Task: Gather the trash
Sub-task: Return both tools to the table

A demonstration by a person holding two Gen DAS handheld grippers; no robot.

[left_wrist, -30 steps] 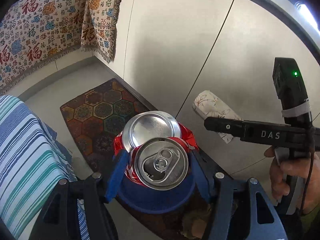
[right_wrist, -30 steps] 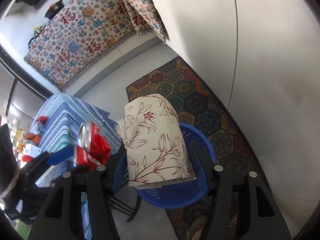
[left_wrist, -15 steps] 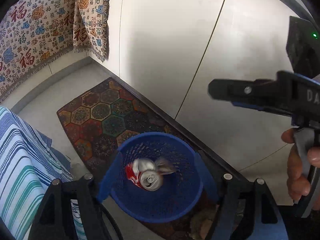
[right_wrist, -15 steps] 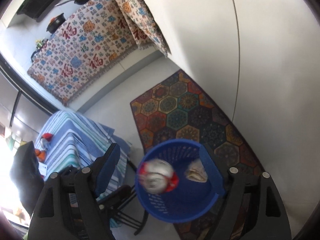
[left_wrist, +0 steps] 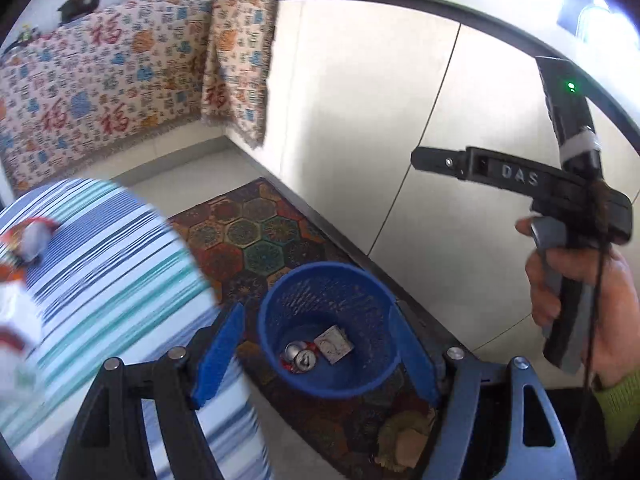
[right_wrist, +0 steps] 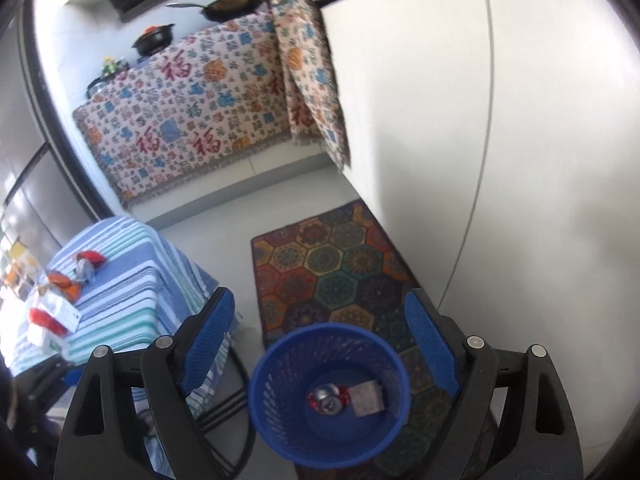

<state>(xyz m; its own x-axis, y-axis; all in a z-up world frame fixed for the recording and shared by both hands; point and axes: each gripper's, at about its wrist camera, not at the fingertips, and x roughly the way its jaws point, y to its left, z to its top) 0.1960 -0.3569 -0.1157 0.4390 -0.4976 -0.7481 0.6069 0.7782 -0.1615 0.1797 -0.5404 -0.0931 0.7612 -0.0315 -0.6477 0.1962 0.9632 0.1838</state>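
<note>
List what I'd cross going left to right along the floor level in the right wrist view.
Striped table with leftover trash → blue basket, holding crushed can then floral paper cup → patterned rug edge → white cabinet wall.

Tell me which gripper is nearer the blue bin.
Roughly equal; I cannot tell. The left gripper and right gripper both hover above the bin, jaws open and empty, the right beside the left.
</note>
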